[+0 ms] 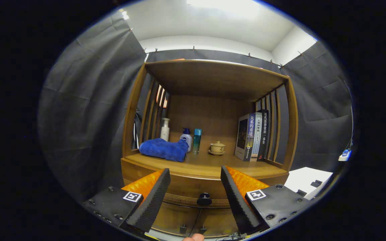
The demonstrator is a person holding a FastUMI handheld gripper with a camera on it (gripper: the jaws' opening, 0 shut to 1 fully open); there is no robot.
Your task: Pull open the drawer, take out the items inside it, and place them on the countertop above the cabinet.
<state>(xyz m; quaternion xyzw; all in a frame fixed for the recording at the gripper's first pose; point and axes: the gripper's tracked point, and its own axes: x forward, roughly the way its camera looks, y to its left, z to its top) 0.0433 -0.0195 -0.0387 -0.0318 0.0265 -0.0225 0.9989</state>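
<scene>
Facing closed drawer [198, 192], gripper [195, 187] jaws apart; towel [164, 149] on countertop [209, 165].

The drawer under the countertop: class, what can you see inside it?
Nothing inside shows: the drawer is closed, so its front covers any contents. Its dark knob sits between the fingers of the open gripper. On the countertop above lies a blue towel.

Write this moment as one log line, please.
stage: approach | jaws: open | round dark drawer knob: between and ahead, untouched | wooden drawer: closed | wooden countertop: blue towel, books
</scene>
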